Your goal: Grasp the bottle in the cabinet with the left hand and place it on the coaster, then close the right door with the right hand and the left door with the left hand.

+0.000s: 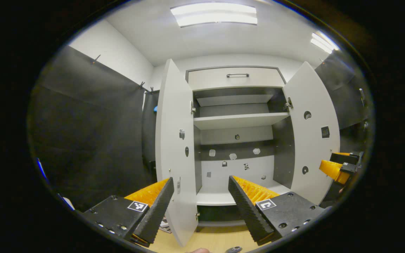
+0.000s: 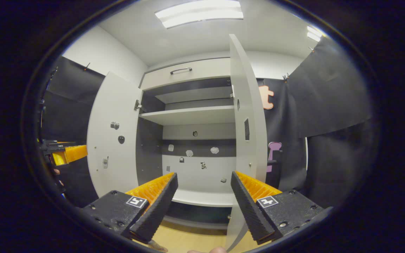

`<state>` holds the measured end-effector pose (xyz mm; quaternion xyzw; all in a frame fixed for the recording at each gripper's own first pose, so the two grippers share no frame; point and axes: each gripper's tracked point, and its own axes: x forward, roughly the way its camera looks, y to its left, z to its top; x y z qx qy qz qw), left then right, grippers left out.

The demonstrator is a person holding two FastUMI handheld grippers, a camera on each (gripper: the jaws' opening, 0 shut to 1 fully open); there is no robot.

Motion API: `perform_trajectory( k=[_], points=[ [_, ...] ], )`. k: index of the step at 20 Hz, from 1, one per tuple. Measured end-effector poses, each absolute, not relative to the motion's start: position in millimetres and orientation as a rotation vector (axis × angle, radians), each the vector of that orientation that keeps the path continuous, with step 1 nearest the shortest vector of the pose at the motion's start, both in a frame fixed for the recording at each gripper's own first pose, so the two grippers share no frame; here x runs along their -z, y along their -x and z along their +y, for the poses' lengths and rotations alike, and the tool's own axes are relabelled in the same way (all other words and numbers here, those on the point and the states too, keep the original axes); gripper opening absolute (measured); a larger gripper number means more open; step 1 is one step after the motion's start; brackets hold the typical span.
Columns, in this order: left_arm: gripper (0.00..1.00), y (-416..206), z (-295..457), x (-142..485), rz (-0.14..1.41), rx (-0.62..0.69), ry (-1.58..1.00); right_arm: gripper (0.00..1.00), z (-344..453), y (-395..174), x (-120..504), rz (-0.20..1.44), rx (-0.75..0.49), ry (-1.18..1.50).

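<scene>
Both claws are gaping wide and empty before the pale grey two-door cabinet (image 1: 237,123), whose shelves are looking bare. The door-closing step seems in hand: the right claw (image 2: 202,200) is sitting near the open right door (image 2: 248,116) and likely needs to push it shut; the left claw (image 1: 199,203) is waiting by the left door (image 1: 174,147).

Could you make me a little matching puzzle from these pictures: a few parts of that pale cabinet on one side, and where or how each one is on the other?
Things:
1. dark metal drawer handle
2. pale grey left cabinet door
3. white middle shelf board
4. left gripper

Places or states:
A. bare, spanning the cabinet below a recessed upper shelf
B. open, holding nothing
C. swung open, its edge nearest the left gripper view's camera
D. on the shut top drawer, above the shelves

Pairs: 1-D, 2-C, 3-A, 4-B
</scene>
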<state>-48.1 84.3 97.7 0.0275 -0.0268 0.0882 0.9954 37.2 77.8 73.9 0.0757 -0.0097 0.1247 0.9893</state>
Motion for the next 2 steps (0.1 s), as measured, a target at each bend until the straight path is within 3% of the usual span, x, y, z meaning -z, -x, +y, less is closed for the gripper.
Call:
perform_trajectory(
  k=[2],
  points=[
    [0.98, 48.2, 84.0, -96.6, -0.049, -0.175, -0.057, 0.99, 75.9, -39.2, -72.3, -0.017, -0.244, -0.150]
  ],
)
